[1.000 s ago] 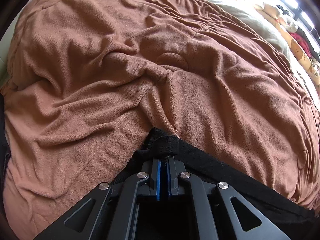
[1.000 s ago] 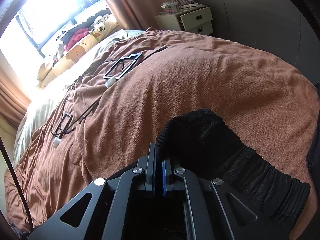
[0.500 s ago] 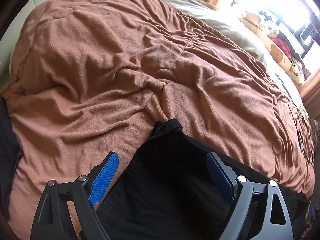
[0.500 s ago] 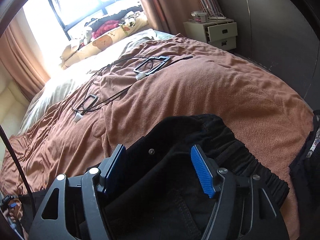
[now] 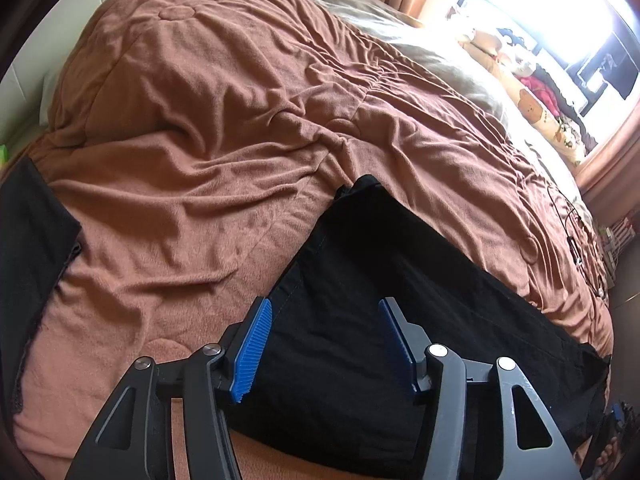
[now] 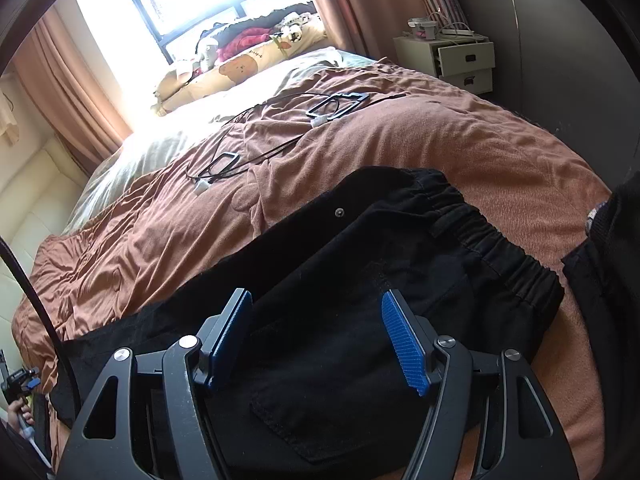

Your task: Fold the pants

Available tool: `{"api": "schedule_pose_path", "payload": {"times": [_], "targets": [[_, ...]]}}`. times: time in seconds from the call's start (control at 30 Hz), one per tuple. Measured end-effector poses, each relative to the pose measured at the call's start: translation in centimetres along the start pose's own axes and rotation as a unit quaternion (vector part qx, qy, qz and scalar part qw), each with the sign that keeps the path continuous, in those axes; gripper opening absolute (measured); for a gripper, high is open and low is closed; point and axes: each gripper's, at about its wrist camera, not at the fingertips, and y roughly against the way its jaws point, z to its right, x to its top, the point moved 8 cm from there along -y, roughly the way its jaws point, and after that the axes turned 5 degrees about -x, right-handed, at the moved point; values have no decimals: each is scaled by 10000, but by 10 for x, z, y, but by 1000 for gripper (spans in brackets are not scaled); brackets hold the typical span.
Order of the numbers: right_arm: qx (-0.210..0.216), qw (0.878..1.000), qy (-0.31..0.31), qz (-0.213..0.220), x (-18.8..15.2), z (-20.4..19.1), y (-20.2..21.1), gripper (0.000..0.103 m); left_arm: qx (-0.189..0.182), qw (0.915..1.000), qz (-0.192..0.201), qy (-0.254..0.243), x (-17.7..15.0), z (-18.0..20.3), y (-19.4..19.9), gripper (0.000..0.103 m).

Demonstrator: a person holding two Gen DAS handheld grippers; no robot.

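Black pants (image 5: 380, 280) lie flat on a brown blanket (image 5: 220, 140) on the bed, folded lengthwise. The left wrist view shows the leg end, its hem corner pointing away. My left gripper (image 5: 326, 344) is open and empty above the leg. The right wrist view shows the pants (image 6: 360, 280) at the elastic waistband (image 6: 500, 248) and a back pocket. My right gripper (image 6: 320, 340) is open and empty above the seat of the pants.
Black cables with white plugs (image 6: 280, 136) lie on the blanket beyond the pants. Another dark garment (image 5: 28, 248) lies at the bed's left edge. A white nightstand (image 6: 460, 60) stands by the wall. Pillows and clutter sit by the bright window (image 6: 240, 52).
Both grippers were shut on the pants, let go, opened, and pulled back and up. The pants now rest flat on the blanket.
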Motion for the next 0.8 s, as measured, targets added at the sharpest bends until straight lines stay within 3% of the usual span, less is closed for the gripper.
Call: {"api": "schedule_pose_path", "payload": {"times": [0.13, 0.4, 0.8], "targets": [[23, 10000, -35, 50, -15, 4, 21, 66, -29, 10000, -51, 32, -22, -11, 9, 48], [43, 9995, -292, 92, -51, 11, 52, 66, -213, 9994, -58, 264, -62, -25, 21, 42], [531, 9949, -857, -95, -116, 9, 73, 66, -583, 9934, -29, 986, -96, -35, 14, 35]]}}
